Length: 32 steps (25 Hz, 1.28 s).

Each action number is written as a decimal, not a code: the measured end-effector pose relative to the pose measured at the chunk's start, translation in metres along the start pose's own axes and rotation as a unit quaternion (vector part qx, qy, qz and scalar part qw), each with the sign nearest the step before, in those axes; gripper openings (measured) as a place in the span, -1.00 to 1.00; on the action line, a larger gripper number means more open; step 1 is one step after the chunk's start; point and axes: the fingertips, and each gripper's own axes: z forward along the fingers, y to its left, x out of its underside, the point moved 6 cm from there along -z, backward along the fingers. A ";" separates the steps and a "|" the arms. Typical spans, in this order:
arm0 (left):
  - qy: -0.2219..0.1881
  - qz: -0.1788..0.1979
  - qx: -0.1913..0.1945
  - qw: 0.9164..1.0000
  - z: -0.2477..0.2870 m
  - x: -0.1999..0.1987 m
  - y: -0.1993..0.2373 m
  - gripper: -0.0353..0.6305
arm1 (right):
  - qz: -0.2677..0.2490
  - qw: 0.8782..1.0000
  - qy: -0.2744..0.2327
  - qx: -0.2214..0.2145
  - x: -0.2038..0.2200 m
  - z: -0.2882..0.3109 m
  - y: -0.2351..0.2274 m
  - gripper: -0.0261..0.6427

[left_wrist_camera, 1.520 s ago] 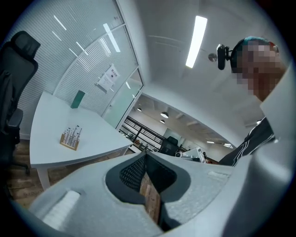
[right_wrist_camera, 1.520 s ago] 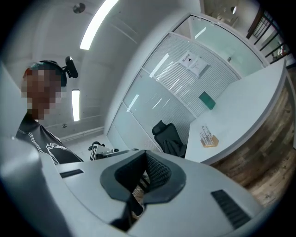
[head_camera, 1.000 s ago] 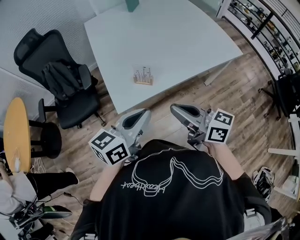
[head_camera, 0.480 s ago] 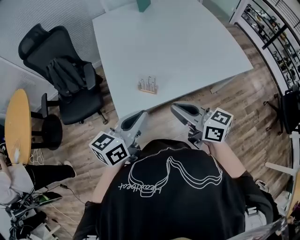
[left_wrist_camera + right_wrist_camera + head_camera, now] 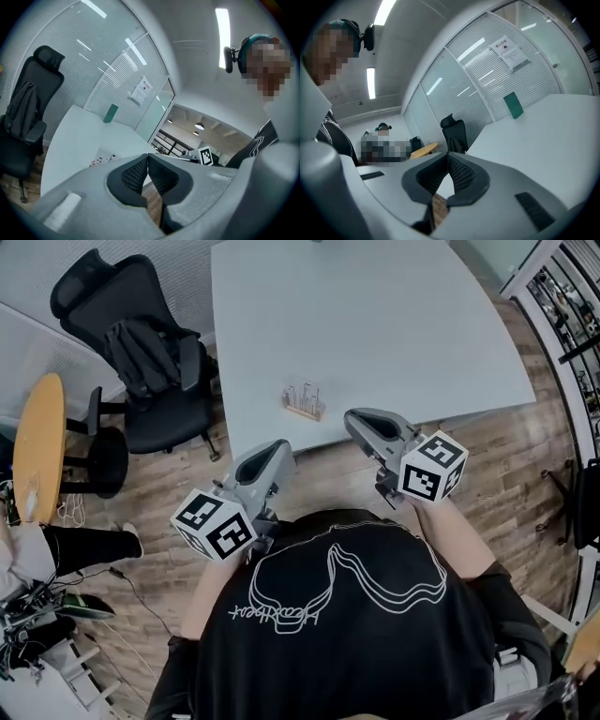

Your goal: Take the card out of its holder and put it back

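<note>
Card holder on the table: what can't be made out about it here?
- Card holder, head view: too small to tell what it holds.
- Left gripper view: tiny and blurred, just above the left gripper.
- Right gripper view: it does not show at all.

White script line [image 5: 278, 615] across back of person's black shirt [image 5: 375, 662], upside down to head camera, beneath looped line drawing; wording not surely legible. Black-and-white square markers, no letters or numbers, on left cube [image 5: 216, 526] of left gripper [image 5: 274, 451] and right cube [image 5: 431, 470] of right gripper [image 5: 356, 418]. Printed notice [image 5: 512, 52] on glass wall [image 5: 487, 79]: print too small to read.
</note>
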 end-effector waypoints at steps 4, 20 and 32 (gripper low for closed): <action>-0.005 -0.003 -0.016 1.000 -0.001 0.000 0.005 -0.85 | -0.021 1.000 0.005 0.005 -0.001 0.010 -0.015 -0.82; -0.006 -0.044 -0.061 0.997 -0.014 0.025 0.031 -0.85 | -0.093 0.994 0.056 0.018 0.037 0.074 -0.065 -0.54; 0.001 -0.065 -0.076 0.995 -0.019 0.039 0.046 -0.85 | -0.115 0.990 0.083 0.014 0.069 0.110 -0.081 -0.50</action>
